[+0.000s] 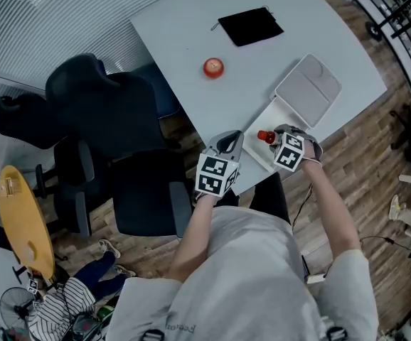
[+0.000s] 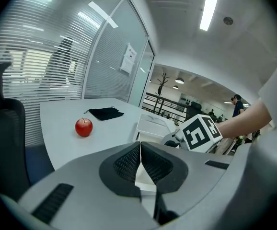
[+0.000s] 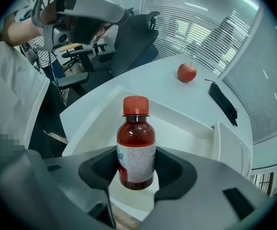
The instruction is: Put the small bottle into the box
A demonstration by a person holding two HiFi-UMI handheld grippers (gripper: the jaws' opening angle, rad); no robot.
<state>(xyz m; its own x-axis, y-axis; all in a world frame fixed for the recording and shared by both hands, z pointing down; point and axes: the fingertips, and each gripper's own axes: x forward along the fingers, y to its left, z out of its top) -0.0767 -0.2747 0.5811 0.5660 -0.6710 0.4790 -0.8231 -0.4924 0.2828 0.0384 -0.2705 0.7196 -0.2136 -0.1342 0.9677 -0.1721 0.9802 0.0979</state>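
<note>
A small brown bottle (image 3: 135, 145) with a red cap and a white label stands upright between the jaws of my right gripper (image 3: 136, 169), which is shut on its body. It hangs over the near end of the open white box (image 3: 186, 133). In the head view the bottle (image 1: 266, 137) shows just left of the right gripper (image 1: 280, 142), over the box (image 1: 262, 155) at the table's front edge. My left gripper (image 1: 228, 142) hovers left of the box, jaws shut with nothing between them (image 2: 140, 162).
The box's lid (image 1: 307, 89) lies open behind it. A red apple (image 1: 213, 67) and a black pouch (image 1: 250, 25) sit farther back on the white table (image 1: 177, 27). Dark office chairs (image 1: 106, 119) stand left of the table.
</note>
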